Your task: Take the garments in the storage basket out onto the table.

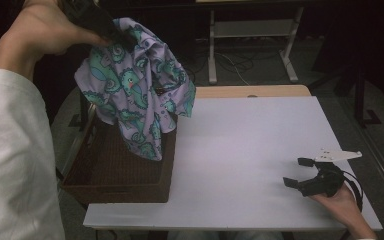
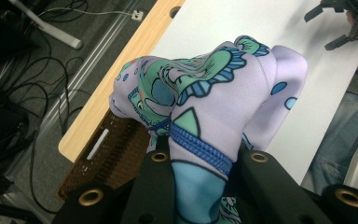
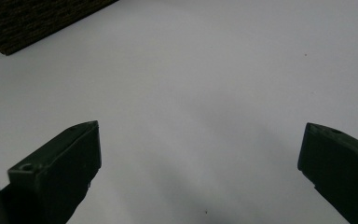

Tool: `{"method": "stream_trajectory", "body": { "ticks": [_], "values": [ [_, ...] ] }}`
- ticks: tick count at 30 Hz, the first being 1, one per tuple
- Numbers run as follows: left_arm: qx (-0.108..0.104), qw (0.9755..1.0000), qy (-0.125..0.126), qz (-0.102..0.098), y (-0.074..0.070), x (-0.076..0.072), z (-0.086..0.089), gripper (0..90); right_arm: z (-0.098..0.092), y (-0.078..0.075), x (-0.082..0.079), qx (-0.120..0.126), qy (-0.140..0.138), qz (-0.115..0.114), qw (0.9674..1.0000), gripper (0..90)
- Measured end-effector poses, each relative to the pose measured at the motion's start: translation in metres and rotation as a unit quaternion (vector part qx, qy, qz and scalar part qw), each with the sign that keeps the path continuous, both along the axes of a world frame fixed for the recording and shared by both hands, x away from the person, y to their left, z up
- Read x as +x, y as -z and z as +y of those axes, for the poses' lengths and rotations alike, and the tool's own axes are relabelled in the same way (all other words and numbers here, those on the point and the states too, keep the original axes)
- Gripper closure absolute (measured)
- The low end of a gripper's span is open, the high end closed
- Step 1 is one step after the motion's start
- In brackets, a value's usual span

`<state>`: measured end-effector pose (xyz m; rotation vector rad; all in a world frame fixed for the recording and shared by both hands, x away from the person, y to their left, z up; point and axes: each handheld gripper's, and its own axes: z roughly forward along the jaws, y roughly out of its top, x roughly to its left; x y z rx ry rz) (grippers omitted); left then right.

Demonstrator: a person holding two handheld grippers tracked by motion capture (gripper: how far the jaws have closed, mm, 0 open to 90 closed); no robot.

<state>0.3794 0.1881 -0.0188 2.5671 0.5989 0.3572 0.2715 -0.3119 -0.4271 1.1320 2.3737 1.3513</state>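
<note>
Left gripper (image 1: 122,37) is raised high at the far left, above the basket, jaws pinched on a fold of a lilac garment (image 1: 137,85) printed with teal and green sea-creature figures. In the left gripper view the cloth (image 2: 214,98) bunches between the two black jaws, with a blue stitched hem and a pale blue panel caught at the clamp point. The garment hangs free; its lower edge drapes over the right wall of a dark brown woven basket (image 1: 115,187), which sits at the left edge of the white table (image 1: 250,150).

Right gripper (image 1: 297,172) rests low at the near right of the table, held in the person's right hand (image 1: 342,202), jaws spread wide with nothing between them. The right gripper view confirms bare white surface between the jaws and a corner of the basket (image 3: 32,21) at far left.

No brand, label or legible writing is visible on the garment, basket or grippers.
</note>
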Motion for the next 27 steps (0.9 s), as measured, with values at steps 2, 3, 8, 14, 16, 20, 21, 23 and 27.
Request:
{"method": "stream_trajectory", "body": {
  "ticks": [2, 3, 8, 14, 16, 20, 21, 23, 27],
  "values": [
    [0.001, 1.0, 0.005, 0.0, -0.003, 0.0, -0.005, 79.0, 0.0, 0.0, 0.0, 0.001, 0.0, 0.002, 1.0, 0.0],
    [0.001, 1.0, 0.008, 0.0, -0.003, 0.0, -0.008, 79.0, 0.0, 0.0, 0.0, 0.001, 0.001, 0.002, 1.0, 0.0],
    [-0.001, 0.9997, 0.024, -0.003, -0.003, 0.002, -0.022, 79.0, 0.0, -0.001, 0.0, 0.001, 0.001, 0.001, 1.0, 0.0],
    [0.003, 0.9991, 0.042, 0.002, 0.001, 0.006, -0.038, 79.0, 0.0, -0.001, -0.001, 0.001, 0.001, -0.001, 1.0, 0.0],
    [0.002, 0.9987, 0.05, 0.004, 0.002, 0.007, -0.045, 79.0, 0.0, -0.001, -0.001, 0.001, 0.0, 0.0, 1.0, 0.0],
    [-0.002, 0.998, 0.062, 0.006, 0.006, 0.01, -0.057, 79.0, 0.0, -0.002, -0.001, 0.002, 0.0, -0.001, 1.0, 0.0],
    [-0.002, 0.9979, 0.064, 0.003, 0.007, 0.011, -0.059, 79.0, 0.0, -0.002, -0.001, 0.002, 0.0, -0.001, 1.0, 0.0],
    [-0.004, 0.9977, 0.067, 0.005, 0.01, 0.013, -0.065, 79.0, 0.0, -0.002, -0.001, 0.004, 0.0, -0.003, 1.0, 0.0],
    [-0.007, 0.997, 0.076, 0.011, 0.016, 0.017, -0.076, 79.0, 0.0, -0.003, -0.002, 0.006, -0.001, -0.007, 1.0, 0.0]
  ]
}}
